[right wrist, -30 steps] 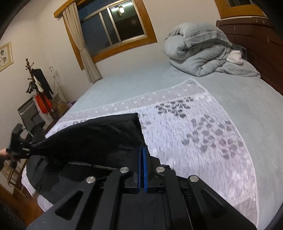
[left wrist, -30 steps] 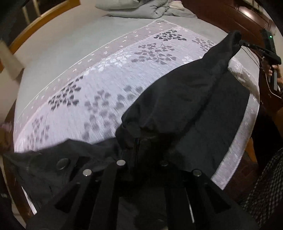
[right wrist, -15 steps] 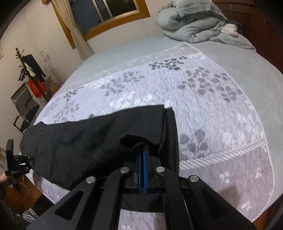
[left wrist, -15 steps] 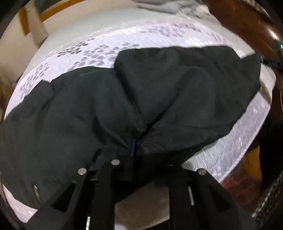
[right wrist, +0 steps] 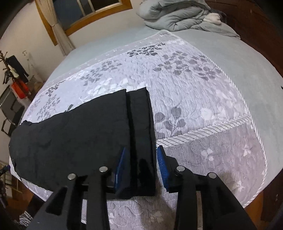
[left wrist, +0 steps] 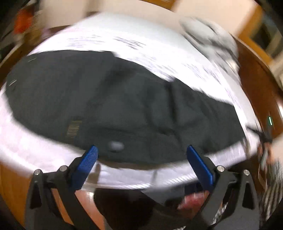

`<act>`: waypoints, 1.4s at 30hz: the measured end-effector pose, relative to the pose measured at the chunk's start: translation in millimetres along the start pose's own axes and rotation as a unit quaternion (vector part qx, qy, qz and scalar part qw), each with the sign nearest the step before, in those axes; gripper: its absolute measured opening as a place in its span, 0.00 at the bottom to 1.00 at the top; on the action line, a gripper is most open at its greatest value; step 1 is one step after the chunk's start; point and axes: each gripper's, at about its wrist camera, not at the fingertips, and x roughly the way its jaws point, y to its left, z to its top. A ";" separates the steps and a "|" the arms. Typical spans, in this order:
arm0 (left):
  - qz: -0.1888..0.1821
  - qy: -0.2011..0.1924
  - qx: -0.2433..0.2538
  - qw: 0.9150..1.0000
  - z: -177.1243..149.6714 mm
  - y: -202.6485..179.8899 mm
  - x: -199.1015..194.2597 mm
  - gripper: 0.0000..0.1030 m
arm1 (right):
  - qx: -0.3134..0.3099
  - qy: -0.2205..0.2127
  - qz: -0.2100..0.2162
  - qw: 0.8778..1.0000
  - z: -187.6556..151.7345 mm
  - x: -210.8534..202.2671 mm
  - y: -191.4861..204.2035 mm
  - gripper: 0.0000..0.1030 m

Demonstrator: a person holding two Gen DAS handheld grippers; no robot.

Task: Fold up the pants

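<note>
Left wrist view, blurred: the left gripper (left wrist: 140, 155) is opening, its blue fingers (left wrist: 87, 161) standing wide apart at the lower edge with nothing between them. The black pants (left wrist: 123, 106) are lying spread across the centre of the frame on the patterned bedspread (left wrist: 159, 51), and their near hem is sitting just above the fingertips.

Right wrist view: the right gripper (right wrist: 140, 157) is opening, its fingers (right wrist: 161, 165) flanking the pants' (right wrist: 79, 134) folded end at lower centre without pressing it. The pants are stretching from there to the left edge, lying flat on the bedspread (right wrist: 194, 88). A grey duvet (right wrist: 176, 16) is lying bunched at the upper right.
</note>
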 end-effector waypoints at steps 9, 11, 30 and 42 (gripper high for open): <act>0.120 -0.025 -0.204 0.971 20.1 122.4 2.1 0.97 | 0.089 -0.014 0.071 0.993 25.2 -28.3 -25.4 0.54; 0.137 -0.018 -0.233 0.963 22.7 138.8 6.7 0.97 | 0.082 0.004 0.077 0.994 34.5 -17.7 -23.3 0.54; 0.158 0.010 -0.272 0.949 32.3 144.1 52.2 0.97 | -0.122 0.120 0.064 0.983 63.9 87.4 38.6 0.43; 0.175 0.002 -0.240 0.955 50.7 99.4 88.4 0.98 | -0.085 0.071 0.039 0.993 79.4 60.0 4.7 0.03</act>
